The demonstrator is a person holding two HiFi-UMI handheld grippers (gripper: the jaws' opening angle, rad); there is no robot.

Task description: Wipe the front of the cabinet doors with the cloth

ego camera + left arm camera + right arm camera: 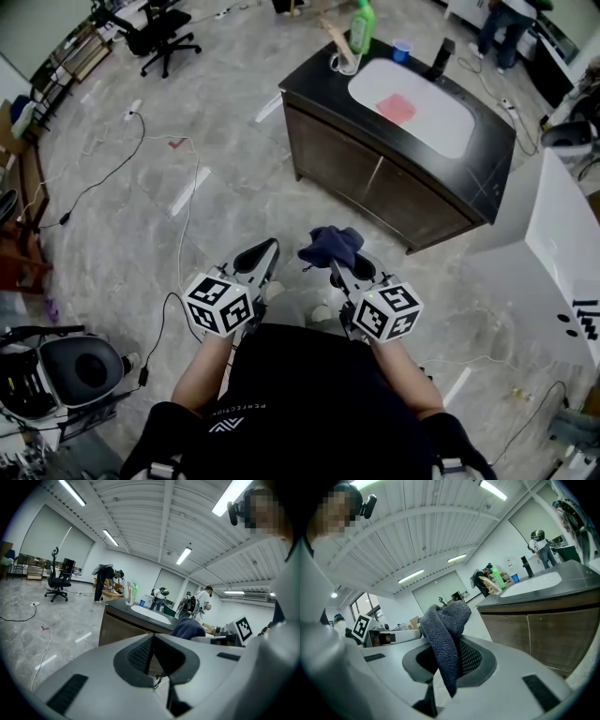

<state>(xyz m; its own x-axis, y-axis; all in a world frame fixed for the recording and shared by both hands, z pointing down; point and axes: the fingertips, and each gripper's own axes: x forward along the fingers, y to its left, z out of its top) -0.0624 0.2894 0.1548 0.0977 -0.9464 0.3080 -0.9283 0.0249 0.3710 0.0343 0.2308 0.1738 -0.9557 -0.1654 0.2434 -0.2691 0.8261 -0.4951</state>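
A dark brown cabinet with two front doors (375, 183) (543, 634) (117, 627) stands ahead of me under a black top with a white sink basin (412, 108). My right gripper (336, 262) (445, 667) is shut on a dark blue cloth (330, 246) (445, 634), which bunches above its jaws. The cloth (187, 627) also shows in the left gripper view. My left gripper (262, 255) (152, 656) is shut with nothing in it. Both grippers hang side by side over the floor, well short of the cabinet.
On the cabinet top stand a green bottle (362, 26), a blue cup (401, 50), a black tap (442, 58) and a pink cloth (397, 109) in the basin. A white unit (553, 262) sits to the right. Cables (187, 206) run over the floor; an office chair (164, 37) is far left.
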